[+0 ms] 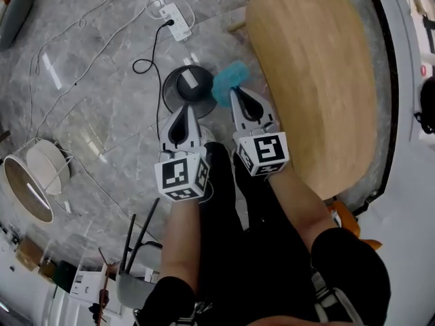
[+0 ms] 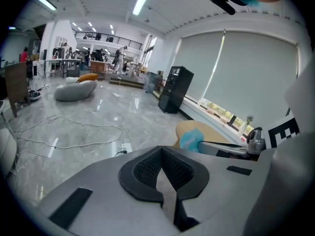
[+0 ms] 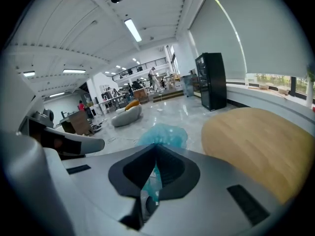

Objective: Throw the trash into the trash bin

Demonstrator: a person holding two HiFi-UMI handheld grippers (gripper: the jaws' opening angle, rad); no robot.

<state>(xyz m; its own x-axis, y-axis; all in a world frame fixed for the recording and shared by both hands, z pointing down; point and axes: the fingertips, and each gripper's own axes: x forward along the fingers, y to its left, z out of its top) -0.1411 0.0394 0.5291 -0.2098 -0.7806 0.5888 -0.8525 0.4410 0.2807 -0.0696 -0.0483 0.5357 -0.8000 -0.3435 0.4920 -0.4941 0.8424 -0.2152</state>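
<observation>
Right gripper [image 1: 237, 95] pinches a crumpled, filmy teal plastic wad [image 1: 229, 83] at the round black trash bin's [image 1: 174, 92] rim; left gripper [image 1: 184, 109] clenched empty; smooth oval wooden table [image 1: 319, 80] alongside

The marble floor [image 1: 81, 94] bears a trash bin [image 1: 189, 90], power strip [image 1: 175, 20], wooden table [image 1: 319, 80].

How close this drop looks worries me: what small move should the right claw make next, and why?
Probably carry the right claw slightly leftward in the head view before opening. It is shut on the blue trash, which appears to sit at the right rim of the dark round bin rather than over its middle, so letting go now might miss.
</observation>
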